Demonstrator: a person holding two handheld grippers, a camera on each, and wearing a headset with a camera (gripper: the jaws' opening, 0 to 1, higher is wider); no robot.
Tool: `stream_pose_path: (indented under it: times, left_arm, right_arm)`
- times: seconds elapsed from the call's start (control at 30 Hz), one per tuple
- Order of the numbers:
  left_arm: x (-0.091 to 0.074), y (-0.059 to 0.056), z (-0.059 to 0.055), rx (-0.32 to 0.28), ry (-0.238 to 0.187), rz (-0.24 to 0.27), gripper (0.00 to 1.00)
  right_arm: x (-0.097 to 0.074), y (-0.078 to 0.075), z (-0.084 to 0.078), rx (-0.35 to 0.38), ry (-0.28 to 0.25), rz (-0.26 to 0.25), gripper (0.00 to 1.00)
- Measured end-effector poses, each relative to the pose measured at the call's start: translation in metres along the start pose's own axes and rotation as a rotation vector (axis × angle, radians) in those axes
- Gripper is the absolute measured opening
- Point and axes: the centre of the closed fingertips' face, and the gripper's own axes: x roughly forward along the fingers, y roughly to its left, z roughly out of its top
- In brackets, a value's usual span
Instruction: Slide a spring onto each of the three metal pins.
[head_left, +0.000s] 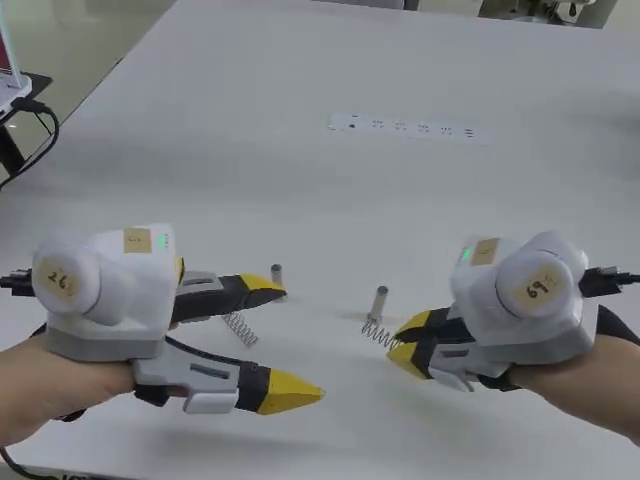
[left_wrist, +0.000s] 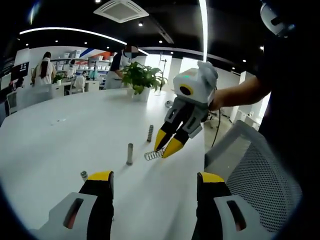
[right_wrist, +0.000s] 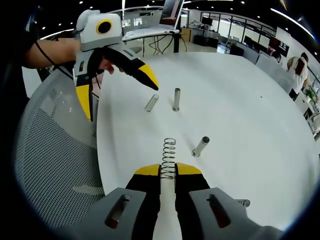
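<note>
- Down at the near edge of the head view, the left gripper (head_left: 285, 340) has its yellow-tipped jaws spread wide, with nothing in them.
- Right in that gap, the loose spring (head_left: 240, 327) lies flat on the white table (head_left: 300, 200). It's a thin silver coil, angled a bit.
- Over on the other side, the right gripper (head_left: 405, 340) has its jaws pinched together on the held spring (head_left: 378, 333). Its own view shows this way better: the coil pokes straight out from between the tips, with most of its length free.
- Just past the free end of that coil, the middle pin (head_left: 380, 300) stands upright, a short grey metal cylinder with no spring on it. It's super close, but I can't tell if they're actually touching.
- The left pin (head_left: 277, 272) sits just beyond the tip of the left gripper's far jaw. It looks stubbier from above, and it's bare too.
- The left gripper view adds a third pin (left_wrist: 150, 132), upright just behind the right gripper's tips, so all three line up in a row there. This one is also bare.
- Both gripper views also pick up a grey mesh chair (right_wrist: 50, 150) tucked against the table edge.
- Further across the table, a white power strip (head_left: 405, 127) lies flat.
- Way at the far end, the left gripper view shows a leafy plant (left_wrist: 142, 77), with a few people standing behind it.
</note>
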Motion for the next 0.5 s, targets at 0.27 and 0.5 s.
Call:
stream_pose_path:
  times: [0.27,0.5]
  left_arm:
    - [0.015,-0.003,0.007,0.012,-0.01,-0.04,0.59]
    - [0.026,-0.001,0.014,0.022,-0.029,-0.069,0.52]
  right_arm:
    - [-0.006,0.008,0.012,-0.096,-0.042,0.037,0.07]
    - [-0.011,0.012,0.013,-0.183,-0.064,0.06,0.07]
